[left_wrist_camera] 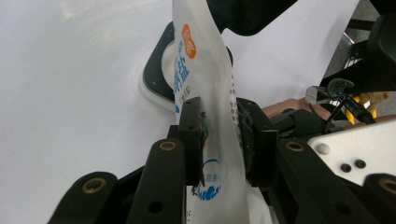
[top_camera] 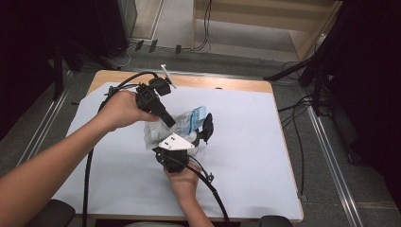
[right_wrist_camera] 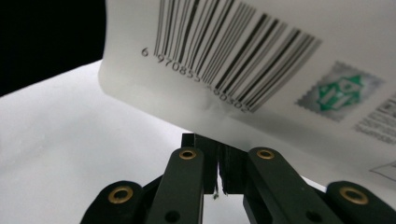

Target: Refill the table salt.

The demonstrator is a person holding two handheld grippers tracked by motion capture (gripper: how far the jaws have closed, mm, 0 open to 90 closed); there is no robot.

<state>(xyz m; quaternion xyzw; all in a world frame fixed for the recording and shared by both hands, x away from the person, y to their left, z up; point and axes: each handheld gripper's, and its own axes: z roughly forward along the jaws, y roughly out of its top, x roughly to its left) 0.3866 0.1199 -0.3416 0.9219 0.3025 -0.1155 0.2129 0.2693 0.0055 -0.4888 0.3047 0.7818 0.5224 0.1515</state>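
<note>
Over the white sheet [top_camera: 246,142] I am clamping both grippers, left gripper [left_wrist_camera: 219,140] and right gripper [right_wrist_camera: 218,172], on the pouch [left_wrist_camera: 201,79]; pulling unevenly is risking tearing or slipping.

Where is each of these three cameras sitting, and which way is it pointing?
High view: above the person's side, looking forward and down on the table; forearms, left gripper, right gripper.
Left gripper view: rides the left gripper, looking along its jaws clamped on the white pouch; the other hand behind.
Right gripper view: rides the right gripper, jaws pinching the pouch's barcoded edge.
Shared: the pouch and white table.
</note>
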